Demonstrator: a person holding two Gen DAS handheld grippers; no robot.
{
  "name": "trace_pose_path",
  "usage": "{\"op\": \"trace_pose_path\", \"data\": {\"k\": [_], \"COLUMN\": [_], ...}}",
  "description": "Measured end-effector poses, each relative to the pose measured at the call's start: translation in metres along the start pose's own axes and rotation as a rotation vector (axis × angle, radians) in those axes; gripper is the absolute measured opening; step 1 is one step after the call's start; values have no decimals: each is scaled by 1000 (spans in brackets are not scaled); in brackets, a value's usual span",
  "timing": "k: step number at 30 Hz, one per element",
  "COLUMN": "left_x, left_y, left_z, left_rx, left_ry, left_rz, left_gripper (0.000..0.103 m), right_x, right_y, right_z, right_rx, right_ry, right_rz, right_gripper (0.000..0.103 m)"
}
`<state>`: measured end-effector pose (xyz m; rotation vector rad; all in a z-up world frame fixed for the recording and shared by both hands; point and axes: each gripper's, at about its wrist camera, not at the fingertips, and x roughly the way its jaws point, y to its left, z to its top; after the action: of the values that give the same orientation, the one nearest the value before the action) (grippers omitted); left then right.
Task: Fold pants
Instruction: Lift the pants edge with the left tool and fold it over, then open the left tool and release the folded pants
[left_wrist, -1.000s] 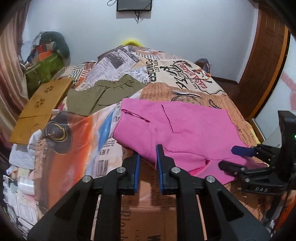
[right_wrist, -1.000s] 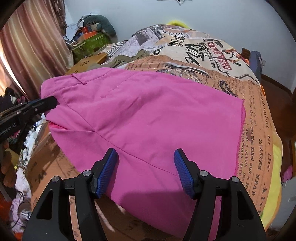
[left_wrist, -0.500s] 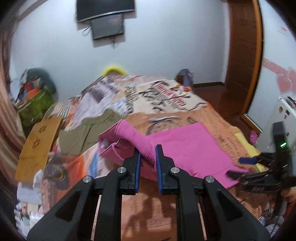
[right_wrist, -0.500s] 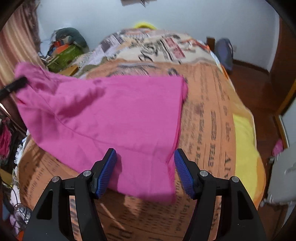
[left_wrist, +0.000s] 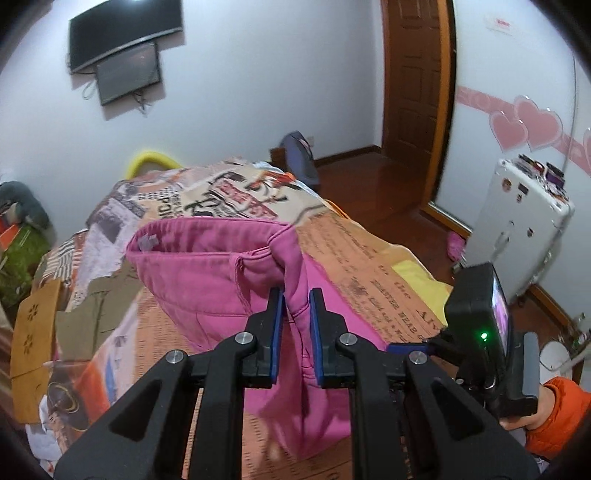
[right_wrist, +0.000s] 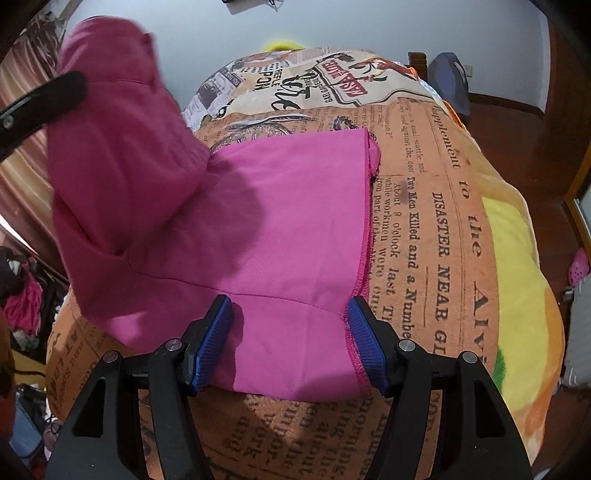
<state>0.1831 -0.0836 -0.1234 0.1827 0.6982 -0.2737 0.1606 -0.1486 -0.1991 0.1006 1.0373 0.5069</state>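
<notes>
Pink pants (right_wrist: 288, 229) lie on the bed's newspaper-print blanket (right_wrist: 424, 221). My left gripper (left_wrist: 295, 314) is shut on a bunched fold at their waist end. That end of the pants (left_wrist: 207, 266) hangs lifted above the bed, and in the right wrist view the left gripper (right_wrist: 44, 99) holds it high at the left. My right gripper (right_wrist: 290, 343) is open low over the leg end, its blue pads (right_wrist: 214, 343) standing apart with flat fabric lying between them. The right pad sits at the hem edge. The right gripper (left_wrist: 424, 347) also shows at the left wrist view's lower right, held by a hand in an orange sleeve.
An olive garment (left_wrist: 92, 314) and a wooden board (left_wrist: 33, 332) lie on the bed's left side. A white cabinet (left_wrist: 517, 229) stands by the right wall, near a wooden door (left_wrist: 417, 92). A blue bag (left_wrist: 299, 158) sits past the far end of the bed.
My left gripper has lifted the pants' waist end off the bed and carried it up and over toward the legs. The right gripper has shifted to the hem edge and stayed open.
</notes>
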Motion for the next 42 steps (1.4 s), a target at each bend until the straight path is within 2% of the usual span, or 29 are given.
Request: {"op": "trace_pose_path", "data": {"k": [3, 6, 10, 12, 19, 24, 30, 34, 37, 39, 42], "left_x": [8, 12, 17, 20, 33, 53, 87, 88, 83, 77, 58], "left_y": [-7, -10, -13, -17, -32, -40, -52, -60, -60, -55, -43], "left_z": [-1, -2, 0, 0, 3, -4, -24, -28, -27, -26, -22], "left_rx": [6, 5, -10, -17, -4, -17, -22, 12, 17, 3, -11], "left_ry": [20, 32, 44, 52, 77, 152, 291, 310, 316, 321, 281], "left_rz": [-27, -47, -86, -104, -165, -238, -322, -315, -311, -314, -297], "left_gripper": [13, 12, 12, 12, 11, 11, 12, 12, 20, 30, 32], "right_x": [-16, -31, -24, -13, -10, -24, -54, -61, -67, -74, -82], "right_y": [-5, -14, -25, -29, -32, -29, -42, -50, -50, -46, -38], "right_z": [0, 0, -6, -11, -12, -11, -18, -15, -13, -13, -9], "right_rx": [9, 7, 1, 15, 41, 26, 70, 89, 111, 114, 98], "right_ry": [-40, -66, -32, 7, 2, -8, -55, -70, -88, -104, -133], "right_rz": [-7, -51, -120, -111, -96, -124, -135, -158, -150, -140, -131], "right_gripper": [61, 61, 61, 61, 61, 61, 61, 61, 61, 61, 61]}}
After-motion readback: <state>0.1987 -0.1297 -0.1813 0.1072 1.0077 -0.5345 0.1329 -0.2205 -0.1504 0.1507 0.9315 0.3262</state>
